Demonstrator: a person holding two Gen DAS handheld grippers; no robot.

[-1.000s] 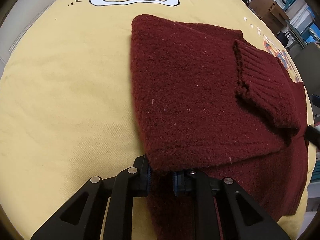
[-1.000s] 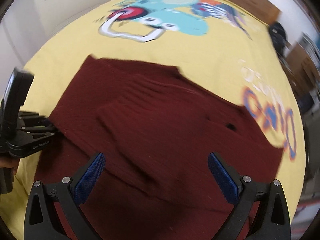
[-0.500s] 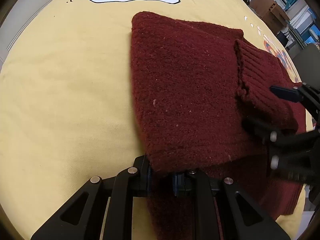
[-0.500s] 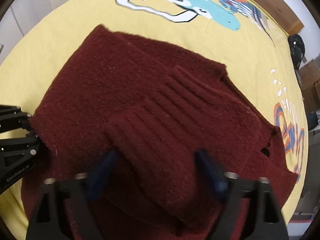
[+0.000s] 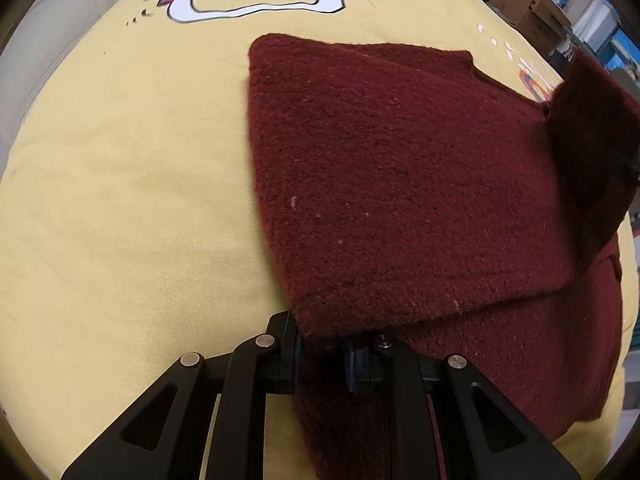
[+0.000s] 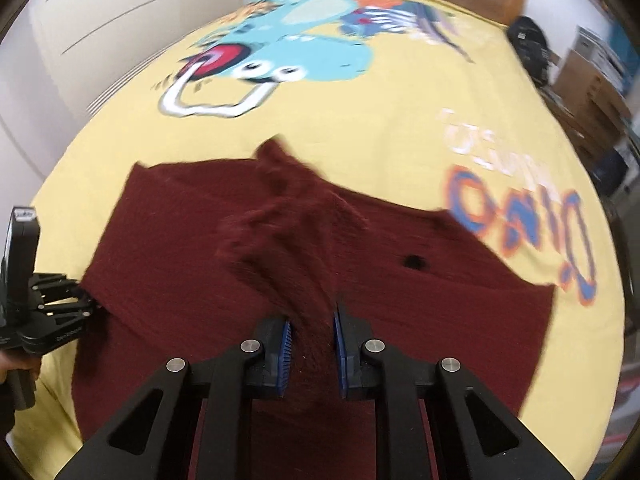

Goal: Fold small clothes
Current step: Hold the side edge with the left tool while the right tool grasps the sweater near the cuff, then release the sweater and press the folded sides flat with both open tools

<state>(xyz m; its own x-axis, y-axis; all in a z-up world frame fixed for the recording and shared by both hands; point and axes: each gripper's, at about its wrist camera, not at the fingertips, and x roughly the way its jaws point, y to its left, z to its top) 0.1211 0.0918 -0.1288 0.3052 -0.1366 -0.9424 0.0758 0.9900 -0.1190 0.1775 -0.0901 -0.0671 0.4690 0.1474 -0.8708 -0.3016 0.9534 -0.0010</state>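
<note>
A dark red knitted sweater lies partly folded on a yellow bedspread. My left gripper is shut on the near corner of the folded-over layer, at the garment's left edge. In the right wrist view the same gripper shows at the far left, pinching the sweater. My right gripper is shut on the ribbed sleeve, which rises bunched and blurred from the body into the blue pads. From the left wrist view this lifted sleeve hangs as a dark flap at the right edge.
The bedspread carries a blue cartoon print at the far end and orange lettering on the right. Cardboard boxes and a black bag stand beyond the bed's right side. A white panelled wall runs along the left.
My right gripper closed from wide open onto the ribbed sleeve and pulled it up off the folded body, toward the right. The left gripper kept its grip in place.
</note>
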